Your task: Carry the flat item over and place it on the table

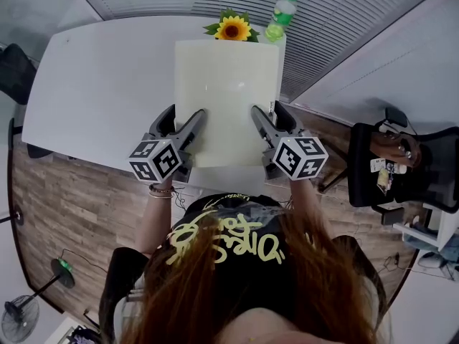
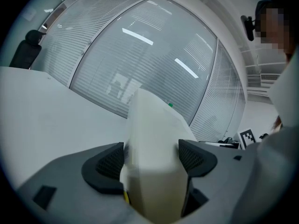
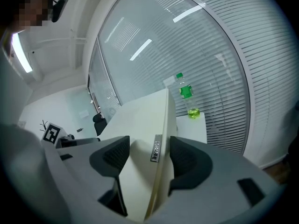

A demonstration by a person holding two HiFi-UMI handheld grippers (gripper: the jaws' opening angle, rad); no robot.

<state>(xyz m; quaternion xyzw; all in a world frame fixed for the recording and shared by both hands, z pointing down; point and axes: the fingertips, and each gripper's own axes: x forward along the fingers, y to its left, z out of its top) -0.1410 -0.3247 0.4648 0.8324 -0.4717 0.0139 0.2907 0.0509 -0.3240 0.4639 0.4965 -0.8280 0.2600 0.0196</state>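
Head view: both arms reach forward side by side. The left gripper [image 1: 193,122] and right gripper [image 1: 260,118] each pinch the near edge of one pale cream flat rectangular board [image 1: 226,84], which sticks out ahead of them over the white table [image 1: 100,84]. Past its far edge sit one sunflower [image 1: 233,29] and one green-capped bottle [image 1: 281,16].

Left gripper view: the jaws are clamped on the board.

Right gripper view: same deal here. There's a tiny label on the board's edge, but I can't read it.

We seem to be in an office meeting room: a long white meeting table [image 1: 93,84] stands beside glazed walls hung with slatted blinds [image 3: 243,64]. Black desk chairs [image 1: 437,167] sit nearby on wood-look flooring [image 1: 64,206], and a pedestal fan [image 1: 18,319] stands at the room's edge.
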